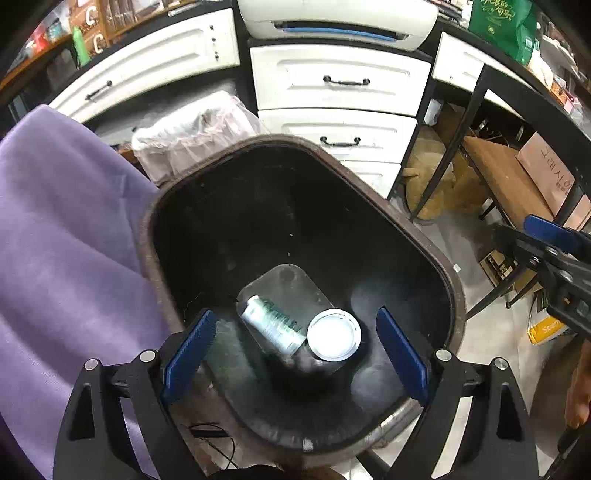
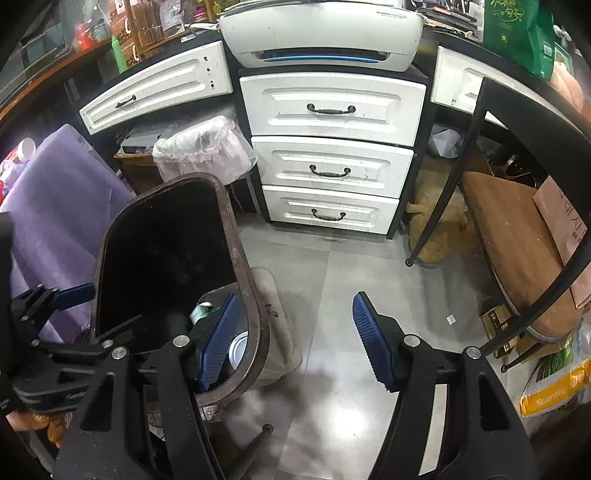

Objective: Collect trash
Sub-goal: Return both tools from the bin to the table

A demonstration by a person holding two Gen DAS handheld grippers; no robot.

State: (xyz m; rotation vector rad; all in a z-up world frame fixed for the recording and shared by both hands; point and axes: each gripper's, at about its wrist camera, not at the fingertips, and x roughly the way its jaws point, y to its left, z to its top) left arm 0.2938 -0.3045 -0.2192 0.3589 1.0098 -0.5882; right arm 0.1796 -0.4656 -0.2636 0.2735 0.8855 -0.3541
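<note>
A dark brown trash bin stands on the floor, seen from above in the left wrist view. At its bottom lie a green and white tube-shaped wrapper and a white round cup or lid. My left gripper is open and empty, right above the bin's mouth. My right gripper is open and empty, over the bin's right rim and the grey floor. The tube and the white cup partly show inside the bin in the right wrist view.
A purple cloth covers a surface left of the bin. White drawers with a printer on top stand behind. A clear plastic bag sits behind the bin. A black-framed wooden table and a yellow bag are at right.
</note>
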